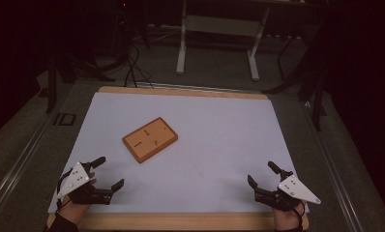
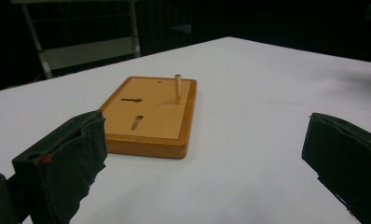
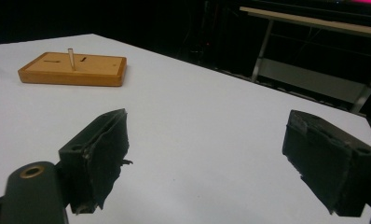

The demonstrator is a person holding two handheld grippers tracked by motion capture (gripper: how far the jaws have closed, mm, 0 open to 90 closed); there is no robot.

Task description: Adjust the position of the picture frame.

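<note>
A flat wooden block lies on the white table cover, a little left of centre. One thin wooden peg stands upright in it, and two dark slots show on its top. The block and its peg sit far off at the upper left in the right gripper view. My left gripper rests near the front left corner, open, nothing between its jaws. At the front right, my right gripper is open and empty too. Both stand well short of the block.
The white cover lies on a wooden table whose edge shows along the front. Beyond the far edge stand a white desk frame, dark stands and cables on the floor.
</note>
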